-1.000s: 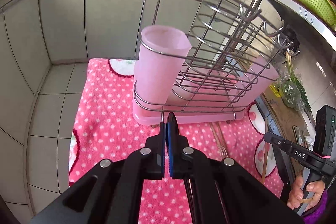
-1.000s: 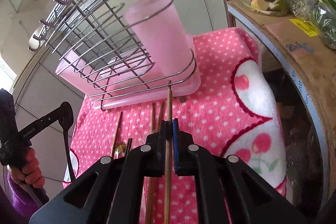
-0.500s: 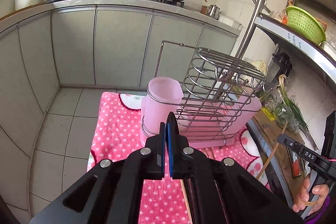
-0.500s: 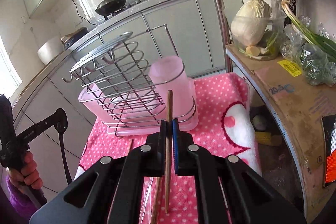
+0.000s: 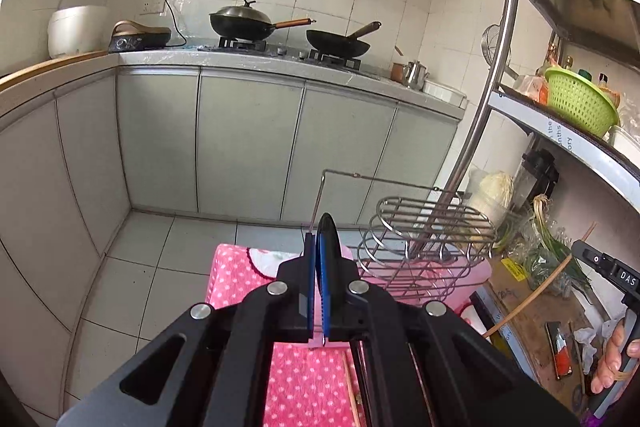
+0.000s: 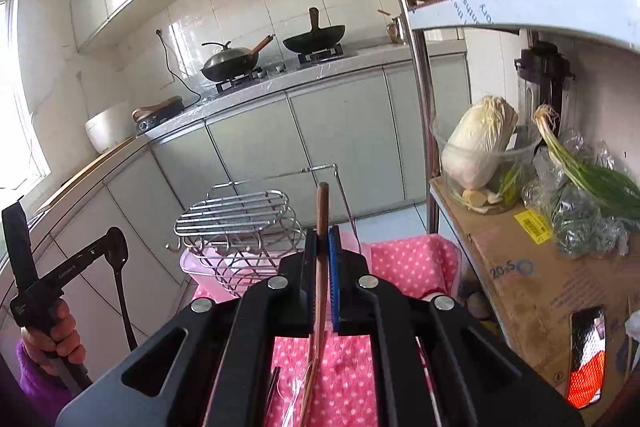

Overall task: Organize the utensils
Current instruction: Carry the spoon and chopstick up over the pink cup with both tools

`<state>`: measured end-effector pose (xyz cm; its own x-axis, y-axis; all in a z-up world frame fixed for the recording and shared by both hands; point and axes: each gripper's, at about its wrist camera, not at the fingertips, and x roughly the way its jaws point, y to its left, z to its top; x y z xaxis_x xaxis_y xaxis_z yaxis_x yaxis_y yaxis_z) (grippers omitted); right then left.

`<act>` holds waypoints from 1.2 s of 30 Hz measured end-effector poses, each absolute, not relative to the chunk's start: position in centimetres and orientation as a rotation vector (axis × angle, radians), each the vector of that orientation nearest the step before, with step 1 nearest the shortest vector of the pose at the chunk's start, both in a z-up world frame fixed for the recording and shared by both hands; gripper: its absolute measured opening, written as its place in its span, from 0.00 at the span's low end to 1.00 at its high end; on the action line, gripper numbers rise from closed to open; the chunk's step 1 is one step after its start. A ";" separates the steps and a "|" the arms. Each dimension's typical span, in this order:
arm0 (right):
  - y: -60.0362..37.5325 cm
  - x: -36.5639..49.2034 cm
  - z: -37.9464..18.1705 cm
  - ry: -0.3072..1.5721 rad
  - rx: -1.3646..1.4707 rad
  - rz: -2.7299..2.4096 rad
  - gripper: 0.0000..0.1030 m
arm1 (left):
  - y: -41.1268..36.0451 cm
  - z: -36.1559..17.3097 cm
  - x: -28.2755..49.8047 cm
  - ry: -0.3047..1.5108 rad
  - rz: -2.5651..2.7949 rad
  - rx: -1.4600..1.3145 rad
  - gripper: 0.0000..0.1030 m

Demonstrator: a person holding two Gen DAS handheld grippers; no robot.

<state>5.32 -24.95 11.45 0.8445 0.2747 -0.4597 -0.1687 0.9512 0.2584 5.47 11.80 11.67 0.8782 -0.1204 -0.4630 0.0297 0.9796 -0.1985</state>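
Brown wooden chopstick (image 6: 321, 267), seemingly slightly bowed.

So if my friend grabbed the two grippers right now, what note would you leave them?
Right hand-held gripper: shut on one wooden chopstick, lifted off the cloth.
Left hand-held gripper: shut, nothing visible between its fingers.
Wire utensil rack stands on the pink polka-dot cloth, ahead of both grippers. More utensils lie on the cloth below the grippers, partly hidden.
Done: one chopstick picked up.
Left: put it in the rack's holder, which is hidden just now, then likely gather the rest from the cloth.
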 end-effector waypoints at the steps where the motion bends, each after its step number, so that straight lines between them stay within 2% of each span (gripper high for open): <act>1: -25.0 5.3 12.1 0.504 0.209 0.238 0.06 | 11.7 12.1 5.6 0.481 -0.074 -0.184 0.01; 9: -24.9 5.9 17.2 0.411 0.174 0.248 0.06 | 11.6 15.6 6.8 0.404 -0.058 -0.186 0.01; 18: -25.2 8.1 20.0 0.348 0.167 0.223 0.06 | 11.3 18.2 9.2 0.313 0.015 -0.170 0.01; 25: -24.5 10.5 18.8 0.369 0.153 0.206 0.06 | 11.4 18.2 12.0 0.232 0.112 -0.171 0.01; 36: -24.2 14.4 15.0 0.466 0.157 0.205 0.06 | 10.4 15.1 15.0 0.062 0.251 -0.088 0.02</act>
<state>14.35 -24.21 14.98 0.8736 0.2309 -0.4283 -0.1594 0.9675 0.1964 14.98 10.40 15.06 0.9668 0.2449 -0.0723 -0.2504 0.9649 -0.0791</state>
